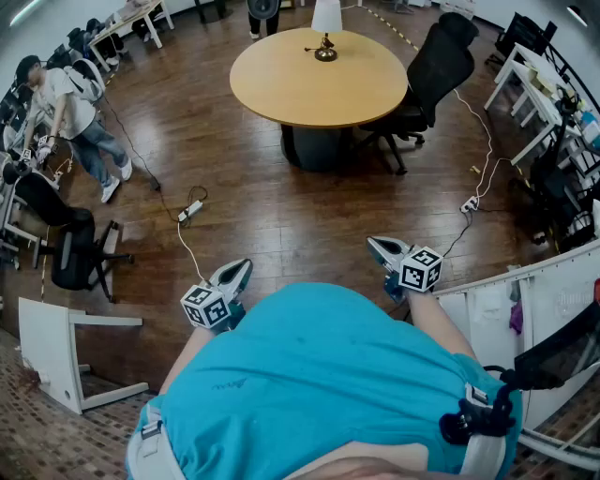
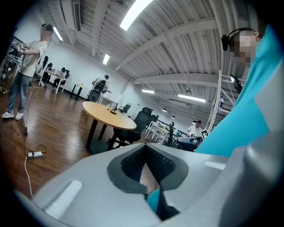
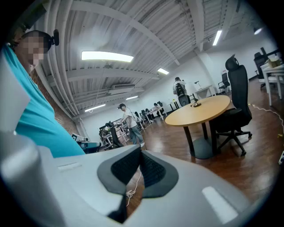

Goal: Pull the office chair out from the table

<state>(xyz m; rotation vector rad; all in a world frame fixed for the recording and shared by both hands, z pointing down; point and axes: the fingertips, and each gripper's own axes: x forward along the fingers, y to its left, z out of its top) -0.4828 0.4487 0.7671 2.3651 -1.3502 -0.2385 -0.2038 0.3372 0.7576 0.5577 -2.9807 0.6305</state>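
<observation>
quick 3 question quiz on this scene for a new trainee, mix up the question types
1. True or false: the office chair stands far out from the round table, with open floor between them.
2. Fill in: the thing standing on the table top is a ____.
3. Pick one. The right tongs are: A shut with nothing in them; B shut on the chair's backrest; C spread wide apart.

Key
1. False: the chair is drawn up against the table's edge.
2. lamp
3. A
</observation>
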